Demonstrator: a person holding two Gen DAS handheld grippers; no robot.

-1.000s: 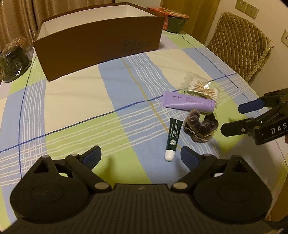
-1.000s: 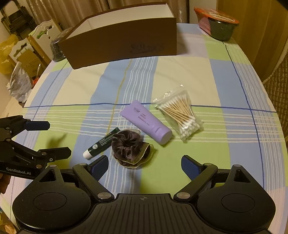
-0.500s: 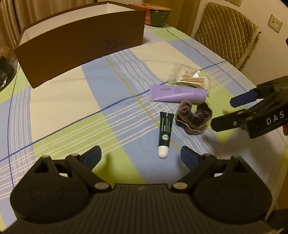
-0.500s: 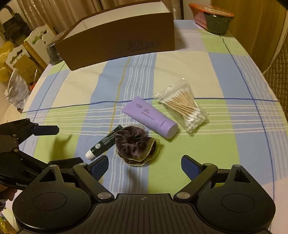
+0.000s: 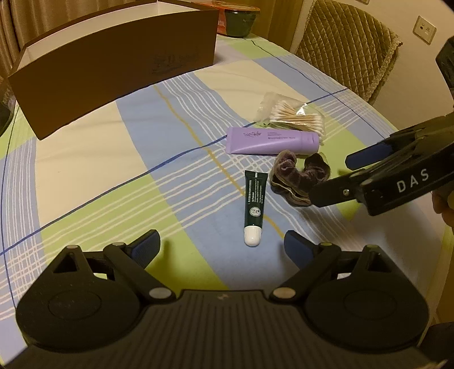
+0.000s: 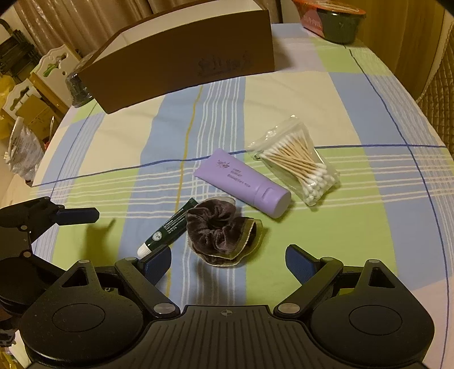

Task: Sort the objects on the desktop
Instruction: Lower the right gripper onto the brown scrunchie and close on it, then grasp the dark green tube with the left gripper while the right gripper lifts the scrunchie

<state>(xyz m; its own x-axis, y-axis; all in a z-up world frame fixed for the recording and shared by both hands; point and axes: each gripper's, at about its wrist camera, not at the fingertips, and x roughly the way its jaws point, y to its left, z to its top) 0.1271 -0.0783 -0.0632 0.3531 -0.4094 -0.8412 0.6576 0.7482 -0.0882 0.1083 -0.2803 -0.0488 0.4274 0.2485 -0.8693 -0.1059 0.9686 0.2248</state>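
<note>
A small dark green tube point(image 5: 254, 204) with a white cap lies on the checked tablecloth, just ahead of my open left gripper point(image 5: 222, 245). A dark velvet scrunchie point(image 6: 220, 230) lies right in front of my open right gripper point(image 6: 228, 261), whose left finger nearly touches the green tube point(image 6: 167, 227). A purple tube point(image 6: 244, 183) and a bag of cotton swabs point(image 6: 298, 163) lie behind the scrunchie point(image 5: 298, 176). The right gripper shows in the left wrist view point(image 5: 334, 178) beside the scrunchie. The left gripper shows at the left of the right wrist view point(image 6: 82, 227).
A large open brown cardboard box point(image 5: 113, 59) stands at the far side of the table point(image 5: 85, 159). A dark bowl with an orange lid point(image 6: 337, 20) sits far right. A wicker chair point(image 5: 349, 42) stands beyond the table's right edge. A dark container point(image 6: 78, 88) sits left of the box.
Both grippers have moved forward and lower toward the objects. The green tube and scrunchie are now closer to the fingertips. Both stay open; nothing has been picked up.
</note>
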